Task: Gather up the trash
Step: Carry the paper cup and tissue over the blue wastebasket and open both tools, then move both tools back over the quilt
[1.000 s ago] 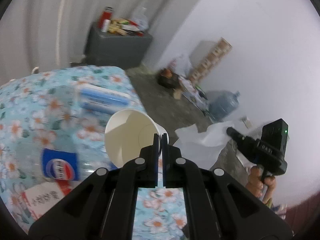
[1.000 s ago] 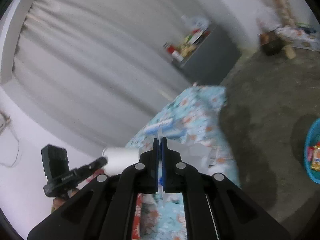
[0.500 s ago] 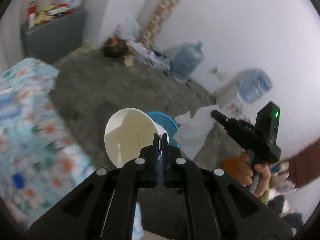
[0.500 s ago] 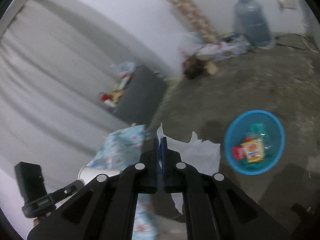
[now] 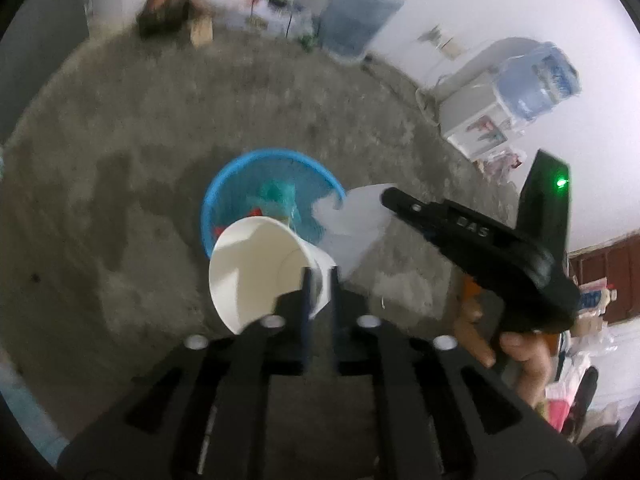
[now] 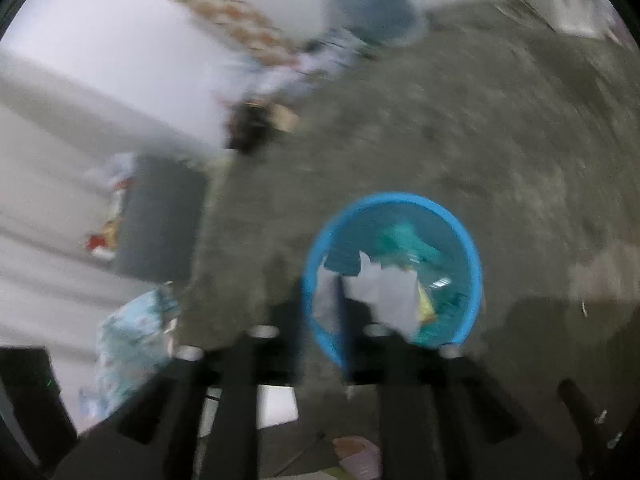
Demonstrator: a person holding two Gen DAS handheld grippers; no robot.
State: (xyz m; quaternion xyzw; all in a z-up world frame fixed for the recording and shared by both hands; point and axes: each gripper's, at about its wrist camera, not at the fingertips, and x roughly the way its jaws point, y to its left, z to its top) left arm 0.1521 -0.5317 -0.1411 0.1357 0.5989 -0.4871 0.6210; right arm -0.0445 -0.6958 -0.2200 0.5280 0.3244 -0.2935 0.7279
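A blue basin (image 5: pixel 216 196) with wrappers in it stands on the concrete floor; it also shows in the right wrist view (image 6: pixel 472 256). My left gripper (image 5: pixel 319 276) has its jaws slightly parted around the rim of a white paper cup (image 5: pixel 256 268), just above and in front of the basin. My right gripper (image 6: pixel 319 280) is open over the basin's near rim. A white crumpled paper (image 6: pixel 388 288) is loose beside its fingers, over the basin. In the left wrist view the right gripper (image 5: pixel 386 196) shows with the white paper (image 5: pixel 356 224) at its tip.
Large water bottles (image 5: pixel 360 12) and a white dispenser (image 5: pixel 476 120) stand along the far wall. A grey cabinet (image 6: pixel 160 216) with clutter is at left. The flowered tablecloth's corner (image 6: pixel 128 340) is at lower left. Clutter lies by the wall (image 5: pixel 176 16).
Both grippers swung from the table to above the blue basin. The right jaws have opened and let go of the paper. The left jaws have parted a little at the cup.
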